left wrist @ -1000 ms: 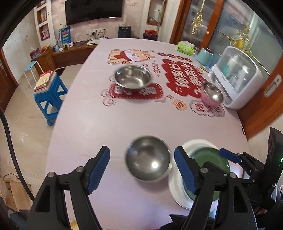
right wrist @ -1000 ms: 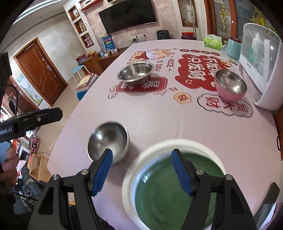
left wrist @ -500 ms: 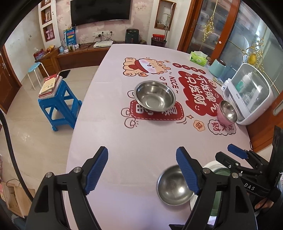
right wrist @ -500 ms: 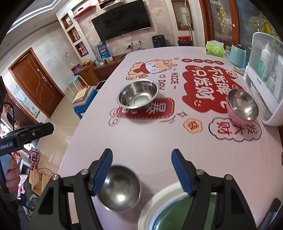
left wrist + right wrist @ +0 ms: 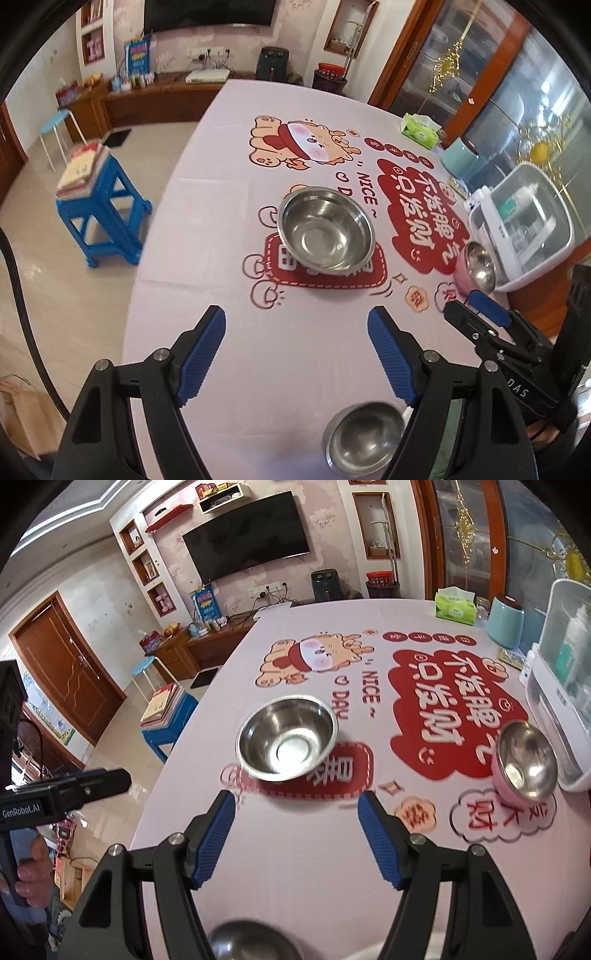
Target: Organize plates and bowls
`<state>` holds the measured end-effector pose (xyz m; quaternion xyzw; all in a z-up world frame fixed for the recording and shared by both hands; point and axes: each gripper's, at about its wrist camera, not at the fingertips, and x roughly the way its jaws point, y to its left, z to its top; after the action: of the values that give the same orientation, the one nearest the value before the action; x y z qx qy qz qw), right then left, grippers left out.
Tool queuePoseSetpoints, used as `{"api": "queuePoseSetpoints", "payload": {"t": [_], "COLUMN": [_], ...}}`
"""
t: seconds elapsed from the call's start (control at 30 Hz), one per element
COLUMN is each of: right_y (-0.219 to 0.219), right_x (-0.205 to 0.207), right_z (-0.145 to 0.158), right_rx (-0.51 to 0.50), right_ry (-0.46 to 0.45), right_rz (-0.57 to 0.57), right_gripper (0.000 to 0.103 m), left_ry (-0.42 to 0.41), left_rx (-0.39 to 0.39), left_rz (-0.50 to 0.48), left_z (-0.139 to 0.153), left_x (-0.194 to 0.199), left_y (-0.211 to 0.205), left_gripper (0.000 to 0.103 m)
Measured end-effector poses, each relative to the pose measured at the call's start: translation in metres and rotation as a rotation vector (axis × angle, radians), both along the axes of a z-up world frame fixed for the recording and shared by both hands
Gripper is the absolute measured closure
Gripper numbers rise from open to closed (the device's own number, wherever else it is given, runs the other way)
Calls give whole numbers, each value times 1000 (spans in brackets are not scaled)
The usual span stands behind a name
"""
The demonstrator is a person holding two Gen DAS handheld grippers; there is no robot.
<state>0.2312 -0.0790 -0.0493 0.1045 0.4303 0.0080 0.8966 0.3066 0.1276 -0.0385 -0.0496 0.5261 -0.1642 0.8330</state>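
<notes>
A large steel bowl [image 5: 327, 232] [image 5: 286, 738] stands mid-table on the printed pink cloth [image 5: 207, 229]. At the right, a steel-lined pink bowl [image 5: 476, 266] [image 5: 524, 764] sits beside a white box. A small steel bowl [image 5: 364, 441] [image 5: 251, 941] lies near the front edge, below both grippers. Only the rim of a white plate [image 5: 369, 952] shows next to it. My left gripper [image 5: 295, 343] is open over bare cloth, short of the large bowl. My right gripper [image 5: 297, 823] is open too, with nothing between its fingers. Each gripper appears in the other's view.
A white lidded box [image 5: 565, 686] with bottles stands at the table's right edge, with a teal canister [image 5: 504, 622] and a green tissue box [image 5: 454, 605] behind it. A blue stool [image 5: 103, 218] stacked with books is on the floor left of the table.
Both grippers have moved forward over the table toward the large bowl. The small bowl and the plate have slid to the bottom edge of both views. The jaws stay open.
</notes>
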Motion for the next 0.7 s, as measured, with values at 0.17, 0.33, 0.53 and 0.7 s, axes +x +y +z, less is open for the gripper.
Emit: {"api": "queuePoseSetpoints", "payload": {"t": [0.17,0.33,0.53,0.7], "right_y": [0,1,-3,-8], "right_x": [31,59,85,97], "right_z": [-9,-23,-44,-65], "right_rx": [17,41,54,59], "right_ry": [-1,5,36,70], "right_rz": [-31,-58,-85,-92], "right_gripper": [34,34,34,34], "left_ry": [19,32,36,36], "left_rx": [-16,-34,-55,-59], "left_rz": [19,19,31,30], "left_z": [-14,-32,-53,-71], "left_x": [35,66,91,108], "left_y": [-2,-11,-20,-28], "left_gripper": [25,25,25,25]}}
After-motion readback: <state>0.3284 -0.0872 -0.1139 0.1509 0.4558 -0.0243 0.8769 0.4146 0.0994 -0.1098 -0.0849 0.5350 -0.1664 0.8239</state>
